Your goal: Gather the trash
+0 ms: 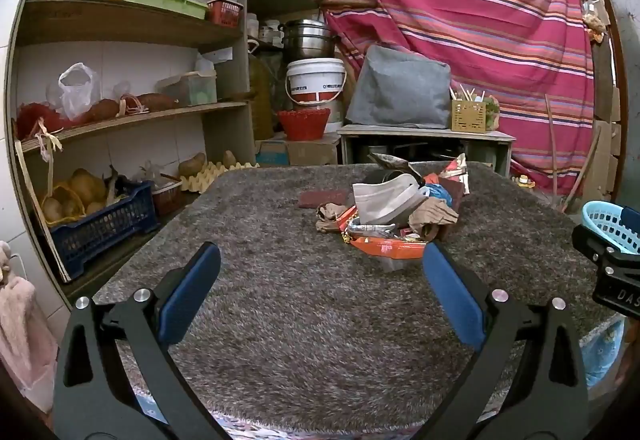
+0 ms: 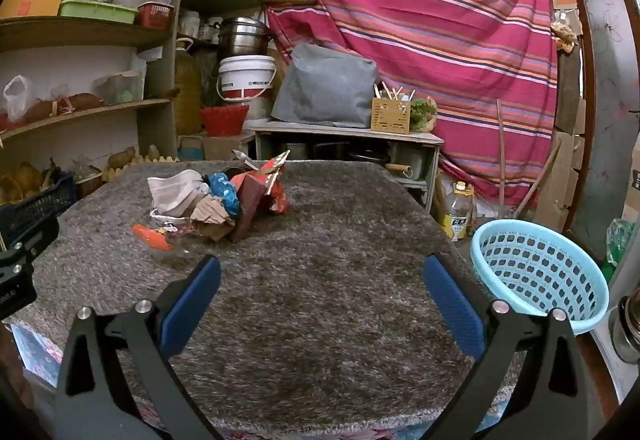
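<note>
1. Left gripper [image 1: 320, 260]: jaws spread wide, nothing between them, hovering over the near part of the surface [image 1: 280, 320].
2. Right gripper [image 2: 322, 264]: likewise spread wide and empty, beside the left.
3. Basket [image 2: 540, 272]: light blue, perforated, just off the surface's right edge.
4. Trash [image 1: 384, 211]: heap of wrappers, crumpled paper and a white pouch on the far half of the surface, ahead of both grippers, untouched.
5. Shelves [image 1: 120, 27] stand left; a striped cloth [image 1: 460, 19] hangs behind.

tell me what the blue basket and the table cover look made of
Blue basket: looks like moulded plastic, smooth and slightly glossy, with regular punched holes in its wall. Table cover: seems a shaggy grey-brown pile fabric, matte, with loose fibres showing; exact fibre can't be told.
</note>
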### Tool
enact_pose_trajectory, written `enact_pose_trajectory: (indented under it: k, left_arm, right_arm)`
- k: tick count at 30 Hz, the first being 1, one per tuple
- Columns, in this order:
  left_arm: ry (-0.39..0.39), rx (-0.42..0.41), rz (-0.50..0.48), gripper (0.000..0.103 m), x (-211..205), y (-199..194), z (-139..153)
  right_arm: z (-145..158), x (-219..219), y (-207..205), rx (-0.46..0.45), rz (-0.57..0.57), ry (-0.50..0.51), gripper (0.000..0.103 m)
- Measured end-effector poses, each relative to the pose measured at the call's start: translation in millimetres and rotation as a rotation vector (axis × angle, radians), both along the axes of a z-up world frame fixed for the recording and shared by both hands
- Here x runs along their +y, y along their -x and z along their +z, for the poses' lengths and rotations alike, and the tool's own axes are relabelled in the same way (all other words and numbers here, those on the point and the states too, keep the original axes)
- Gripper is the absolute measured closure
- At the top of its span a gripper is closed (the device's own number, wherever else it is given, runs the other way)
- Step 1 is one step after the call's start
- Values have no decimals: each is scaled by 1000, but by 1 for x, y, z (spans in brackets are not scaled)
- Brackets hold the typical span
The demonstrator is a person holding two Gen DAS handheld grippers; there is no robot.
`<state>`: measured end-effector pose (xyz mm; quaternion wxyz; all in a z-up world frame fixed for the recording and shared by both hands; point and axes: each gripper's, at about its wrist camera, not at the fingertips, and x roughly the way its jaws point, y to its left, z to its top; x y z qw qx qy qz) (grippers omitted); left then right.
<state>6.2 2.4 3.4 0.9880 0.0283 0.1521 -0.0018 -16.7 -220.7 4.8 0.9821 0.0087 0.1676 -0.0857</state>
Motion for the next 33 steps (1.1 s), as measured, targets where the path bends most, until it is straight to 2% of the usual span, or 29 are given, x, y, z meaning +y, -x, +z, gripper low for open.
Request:
enact_pose_trajectory:
  k: [5,7,33]
  left_arm:
    - [1,5,0,5,2,-7,1]
    - [-2,-7,-1,5,-1,5,-1]
    - [-4,-7,-2,5,-2,6,2]
  right_arm:
    - [0,0,0,1,-1,1,4]
    - [0,0,0,2,-1,1,4]
    - [-3,0,-2,4,-2,4,4]
